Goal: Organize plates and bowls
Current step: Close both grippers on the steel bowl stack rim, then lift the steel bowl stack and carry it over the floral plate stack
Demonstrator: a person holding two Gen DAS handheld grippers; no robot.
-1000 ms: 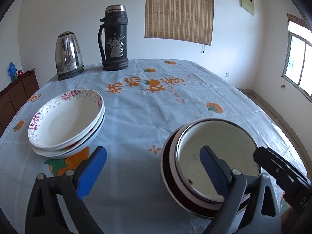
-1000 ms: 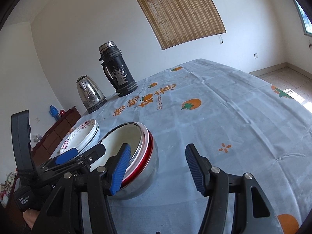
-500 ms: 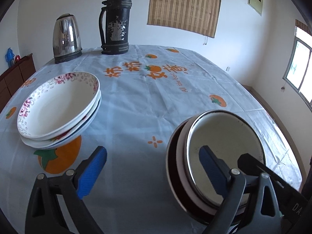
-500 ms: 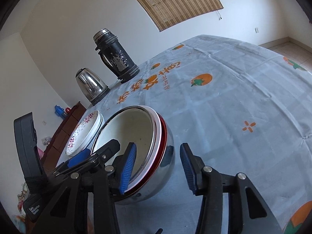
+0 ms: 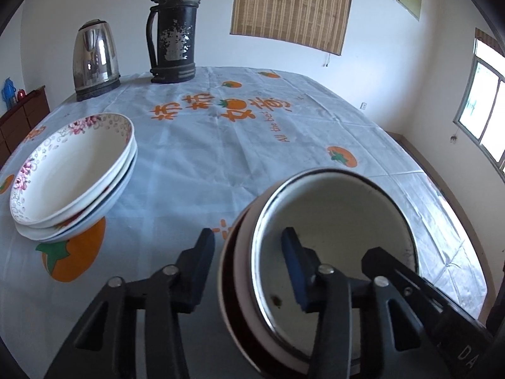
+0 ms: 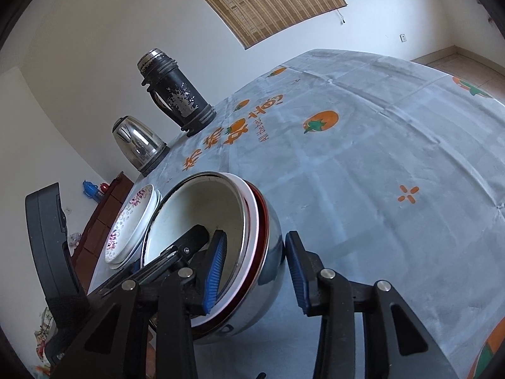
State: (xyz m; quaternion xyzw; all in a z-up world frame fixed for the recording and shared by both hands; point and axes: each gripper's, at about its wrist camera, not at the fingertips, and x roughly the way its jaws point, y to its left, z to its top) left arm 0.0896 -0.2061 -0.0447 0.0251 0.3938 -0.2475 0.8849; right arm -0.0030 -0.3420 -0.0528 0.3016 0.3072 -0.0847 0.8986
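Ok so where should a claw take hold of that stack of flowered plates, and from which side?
Grip the rim of the stack of flowered plates, one finger over the lip, one under the bottom plate. They are shallow and nested, tilted, with the side facing the nested bowls raised off the tablecloth, so come in low from that side, where a finger can slip beneath.

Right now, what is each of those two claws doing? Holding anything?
Left gripper: straddling the near rim of the stacked bowls; a firm grip cannot be told.
Right gripper: straddling the same stack's wall; contact cannot be told.
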